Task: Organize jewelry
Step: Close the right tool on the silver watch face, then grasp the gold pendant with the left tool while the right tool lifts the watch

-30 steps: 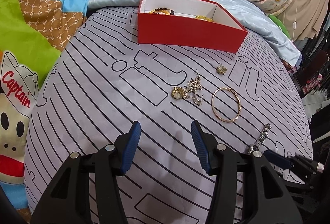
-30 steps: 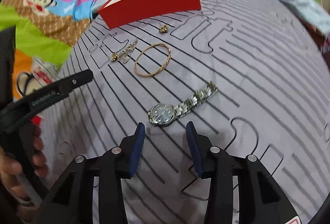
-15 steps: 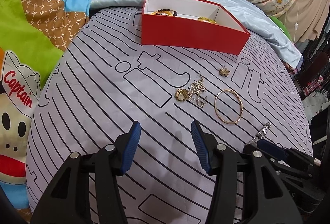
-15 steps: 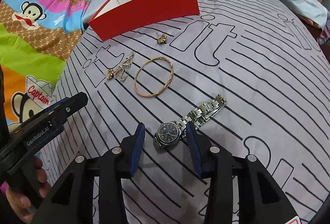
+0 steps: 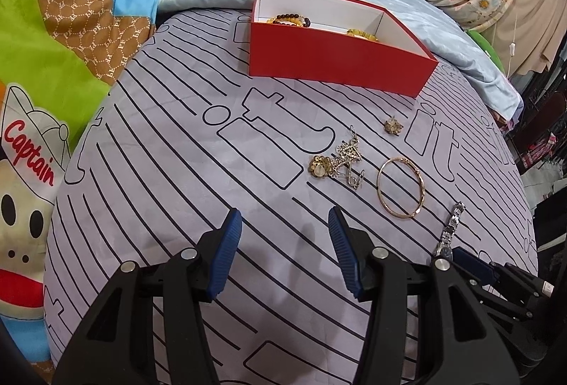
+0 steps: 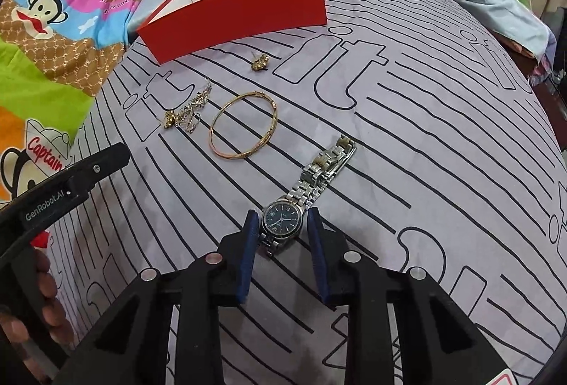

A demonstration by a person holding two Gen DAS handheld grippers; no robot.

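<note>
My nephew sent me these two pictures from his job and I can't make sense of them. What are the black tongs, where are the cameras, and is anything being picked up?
There is no robot: a person holds a two-finger gripper in each hand, each with a wide-angle camera looking along its blue fingers.

The left-hand picture shows the left gripper open over a striped bedsheet, holding nothing. The right-hand picture shows the right gripper closing around the face of a wristwatch; the pads do not seem to press it yet.

Also lying loose on the sheet are a gold bangle, a tangle of earrings and a single gold earring. The red box behind already holds beaded bracelets.
</note>
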